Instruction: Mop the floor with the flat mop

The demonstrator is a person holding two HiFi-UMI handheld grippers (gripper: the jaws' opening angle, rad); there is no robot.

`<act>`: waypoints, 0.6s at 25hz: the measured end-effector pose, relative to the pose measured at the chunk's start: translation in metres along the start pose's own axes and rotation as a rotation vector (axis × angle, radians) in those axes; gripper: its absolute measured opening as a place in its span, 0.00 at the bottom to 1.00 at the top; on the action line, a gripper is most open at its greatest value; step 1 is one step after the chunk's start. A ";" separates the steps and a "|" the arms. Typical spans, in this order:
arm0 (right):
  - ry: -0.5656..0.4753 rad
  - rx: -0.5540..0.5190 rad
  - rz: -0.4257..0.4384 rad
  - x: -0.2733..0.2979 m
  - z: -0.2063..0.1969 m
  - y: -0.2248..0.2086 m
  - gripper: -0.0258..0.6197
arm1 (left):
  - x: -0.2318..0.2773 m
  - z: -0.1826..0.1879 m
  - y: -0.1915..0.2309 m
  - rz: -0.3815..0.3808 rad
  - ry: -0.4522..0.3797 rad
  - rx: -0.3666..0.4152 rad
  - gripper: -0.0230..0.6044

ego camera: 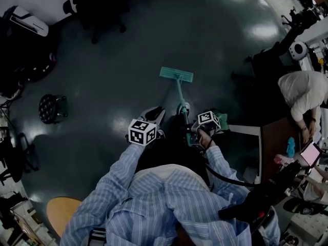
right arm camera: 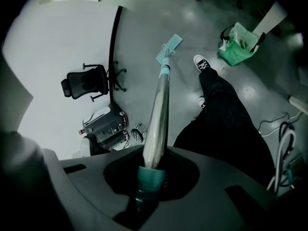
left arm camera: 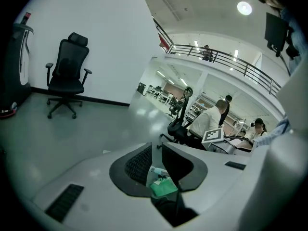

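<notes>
- The fingers (right arm camera: 185, 174) of the right gripper (right arm camera: 153, 170) are pinched tight on the pole (right arm camera: 159, 114), right at its teal collar.
- The fingers (left arm camera: 139, 165) of the left gripper (left arm camera: 161, 165) are a little bit apart. I think they hold nothing.
- The mop head (ego camera: 176, 75) is far out in front of the right fingers, at the other end of the pole. It is down on the floor (ego camera: 128, 60).
- Only one gripper seems to hold the pole. A hard push could make it twist or slide in those fingers, and then the mop head would tip up on one edge.
- A shoe (right arm camera: 201, 63) is near the mop head, to the right of the pole. A pull back could bump the mop into it.
- Cords (right arm camera: 284, 143) lie on the floor to the right of the right fingers, past the leg (right arm camera: 226, 114). A step that way could catch a foot.
- A chair (right arm camera: 86, 83) is well off to the left of the pole. A long sweep that way might hit it.
- A small pale tube and a green bit show in the gap between the left fingers. I cannot tell what they are, or whether they touch the fingers.
- The top end of the pole, behind the right fingers, is hidden.
- It is dark, so I cannot tell if the floor is wet or if the mop head lies fully flat.
</notes>
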State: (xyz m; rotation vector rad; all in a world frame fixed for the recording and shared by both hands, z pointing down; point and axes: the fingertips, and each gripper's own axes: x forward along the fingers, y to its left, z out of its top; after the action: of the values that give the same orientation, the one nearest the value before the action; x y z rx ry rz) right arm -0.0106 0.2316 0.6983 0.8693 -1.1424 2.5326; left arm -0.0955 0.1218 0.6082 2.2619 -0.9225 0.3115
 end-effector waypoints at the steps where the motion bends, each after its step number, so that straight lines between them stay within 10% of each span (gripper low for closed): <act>1: -0.002 -0.001 -0.002 -0.001 0.007 0.005 0.11 | 0.003 0.003 0.002 0.003 0.000 0.000 0.15; 15: 0.031 -0.035 -0.042 -0.046 0.137 0.076 0.11 | 0.101 0.082 0.023 0.044 0.000 -0.020 0.15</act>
State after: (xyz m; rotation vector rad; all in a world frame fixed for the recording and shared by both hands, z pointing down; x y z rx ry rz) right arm 0.0513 0.0804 0.6954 0.8339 -1.1434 2.4767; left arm -0.0407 0.0015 0.6030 2.2259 -0.9727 0.3206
